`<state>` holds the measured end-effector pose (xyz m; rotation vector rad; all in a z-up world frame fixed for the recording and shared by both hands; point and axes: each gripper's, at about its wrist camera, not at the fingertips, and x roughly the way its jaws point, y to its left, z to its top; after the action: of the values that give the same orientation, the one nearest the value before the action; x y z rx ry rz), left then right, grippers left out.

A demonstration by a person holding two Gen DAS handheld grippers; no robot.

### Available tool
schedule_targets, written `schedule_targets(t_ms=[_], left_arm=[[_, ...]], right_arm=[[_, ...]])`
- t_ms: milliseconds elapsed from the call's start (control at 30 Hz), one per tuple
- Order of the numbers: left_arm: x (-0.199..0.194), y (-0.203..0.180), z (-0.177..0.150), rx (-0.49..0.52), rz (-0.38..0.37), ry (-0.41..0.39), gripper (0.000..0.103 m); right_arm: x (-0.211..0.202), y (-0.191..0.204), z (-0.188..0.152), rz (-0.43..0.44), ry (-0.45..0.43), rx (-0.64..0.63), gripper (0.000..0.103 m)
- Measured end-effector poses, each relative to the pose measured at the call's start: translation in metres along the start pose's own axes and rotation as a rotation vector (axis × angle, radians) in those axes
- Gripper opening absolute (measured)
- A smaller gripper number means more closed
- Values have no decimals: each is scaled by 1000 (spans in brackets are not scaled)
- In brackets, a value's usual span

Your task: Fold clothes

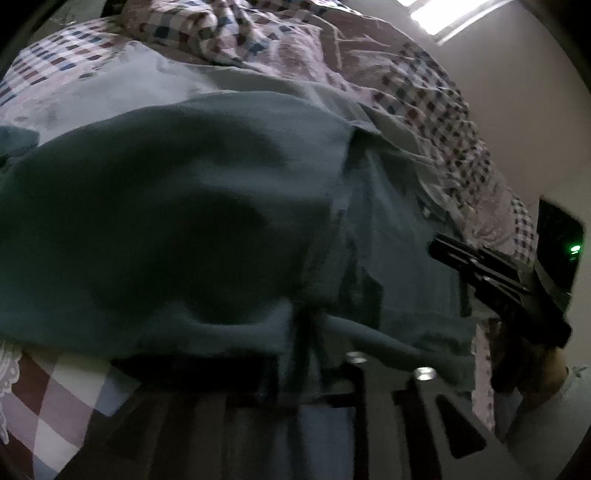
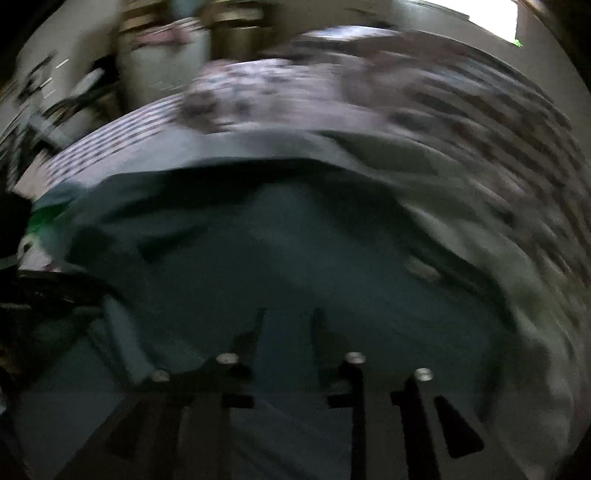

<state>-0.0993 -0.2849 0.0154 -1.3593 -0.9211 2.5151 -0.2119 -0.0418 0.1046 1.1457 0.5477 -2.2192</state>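
A dark teal garment (image 1: pixel 177 206) lies spread on a bed over a checked quilt (image 1: pixel 424 107). The right claw (image 2: pixel 288 325) hovers above the cloth, blurred, its jaws apart with nothing between them. The left claw (image 1: pixel 291 354) is buried under a fold; its grip cannot be told.

Dim, fisheye-warped views lit by a bright window (image 2: pixel 476 16); right wrist view motion-blurred.

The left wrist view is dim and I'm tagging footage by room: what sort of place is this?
Most likely a bedroom: a dark teal cloth garment lies on a bed covered by a rumpled pink-and-white checked quilt, with a plain pale wall and a bright window behind.
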Motion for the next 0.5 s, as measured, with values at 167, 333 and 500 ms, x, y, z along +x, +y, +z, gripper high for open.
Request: schedule_targets(t_ms=[167,333,500], left_arm=[[-14,-13,3,54,1,-22,54],[-16,-21,22,97,-22,-44,58],[0,-30,41,166,-22,-5,58]], right_arm=[[-53,-82,-58,-110,-30,188,43],[-95,-115,-104,-123,-112,332,48],[-114,-117,-135,-128,-140,361,53]])
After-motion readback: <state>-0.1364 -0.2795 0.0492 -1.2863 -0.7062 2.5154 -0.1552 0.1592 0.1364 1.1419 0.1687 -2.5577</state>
